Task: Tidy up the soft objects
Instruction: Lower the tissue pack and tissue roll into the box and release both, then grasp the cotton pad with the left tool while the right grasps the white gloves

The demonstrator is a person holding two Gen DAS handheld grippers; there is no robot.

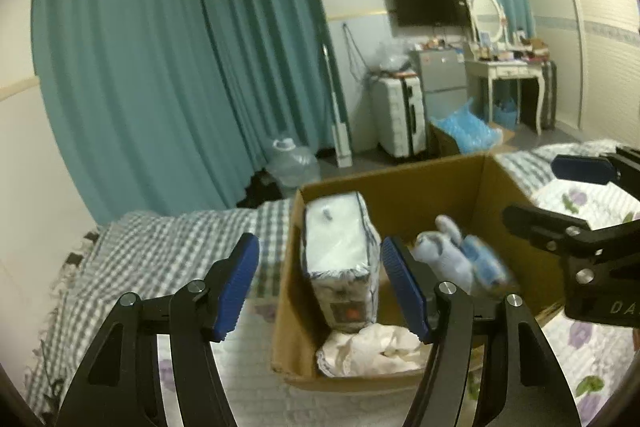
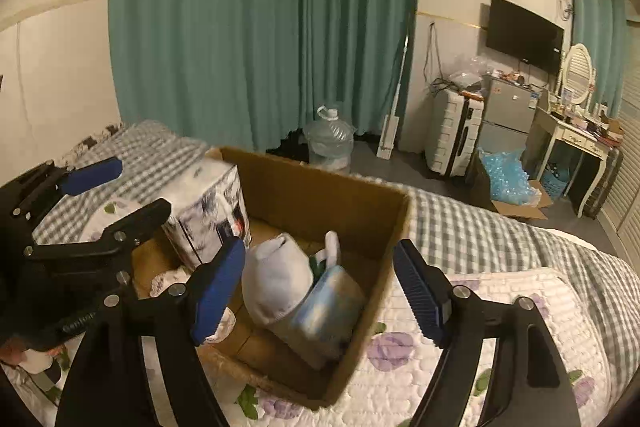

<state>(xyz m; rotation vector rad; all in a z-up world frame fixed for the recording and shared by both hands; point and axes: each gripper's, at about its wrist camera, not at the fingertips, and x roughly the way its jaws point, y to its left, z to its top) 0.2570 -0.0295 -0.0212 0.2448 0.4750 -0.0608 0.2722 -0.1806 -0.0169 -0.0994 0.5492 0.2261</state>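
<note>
An open cardboard box (image 1: 400,187) (image 2: 384,247) sits on the bed. Inside it are a white wrapped pack (image 1: 340,259) (image 2: 208,211) standing at the left, a pale blue plush toy (image 1: 456,251) (image 2: 288,287), blurred as if moving, and a cream cloth (image 1: 368,347) (image 2: 172,277) at the near left corner. My left gripper (image 1: 320,287) is open and empty above the pack. My right gripper (image 2: 320,291) is open and empty above the plush toy. Each gripper shows in the other's view: the right one in the left wrist view (image 1: 552,187), the left one in the right wrist view (image 2: 120,187).
The bed has a grey checked sheet (image 1: 160,251) (image 2: 500,235) and a white floral quilt (image 2: 500,327). Beyond the bed are teal curtains (image 1: 160,67), a water jug (image 2: 328,139), a white suitcase (image 1: 400,115), a small fridge and a dressing table (image 1: 504,67).
</note>
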